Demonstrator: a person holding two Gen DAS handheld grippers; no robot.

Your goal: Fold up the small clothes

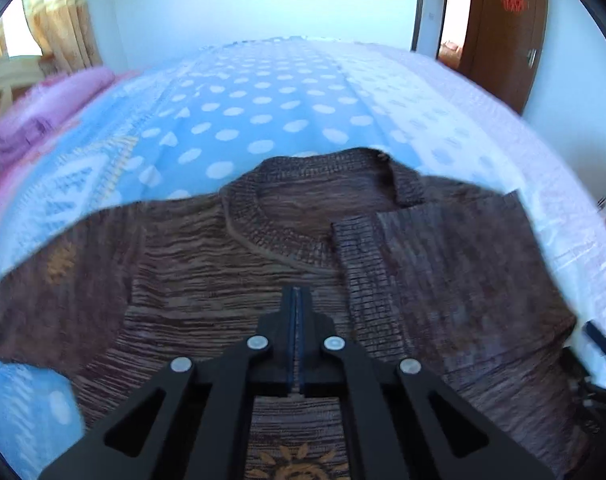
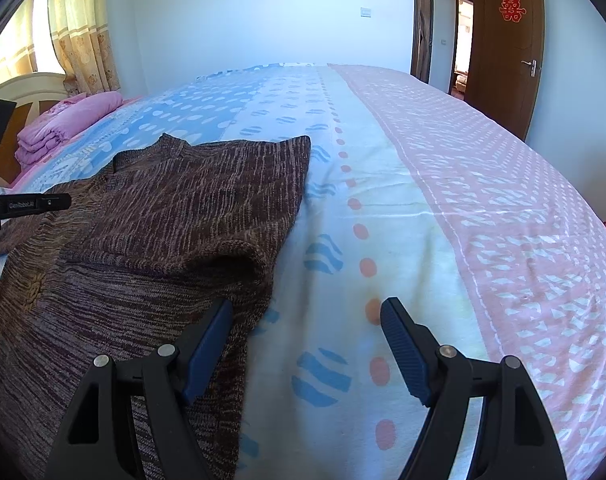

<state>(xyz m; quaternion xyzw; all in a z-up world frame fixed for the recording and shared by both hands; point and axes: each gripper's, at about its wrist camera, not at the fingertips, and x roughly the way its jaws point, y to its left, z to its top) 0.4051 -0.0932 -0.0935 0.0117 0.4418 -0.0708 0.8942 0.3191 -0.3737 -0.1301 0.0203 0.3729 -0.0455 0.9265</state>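
Observation:
A brown knit sweater (image 1: 207, 264) lies flat on the bed, neck opening toward the far side. One sleeve is folded across its chest, with the ribbed cuff (image 1: 355, 236) near the collar. My left gripper (image 1: 297, 294) hangs over the middle of the chest and is shut, pads together; I see no cloth between them. In the right wrist view the sweater (image 2: 175, 216) fills the left half. My right gripper (image 2: 307, 312) is open at the sweater's right edge. Its left finger is over the knit, its right finger over the sheet, and it holds nothing.
The bed sheet (image 2: 423, 208) is patterned in blue, white and pink and stretches far to the right of the sweater. A folded pink blanket (image 2: 63, 124) lies by the headboard at the far left. Curtains hang behind it, and a brown door (image 2: 507, 48) stands open at the back right.

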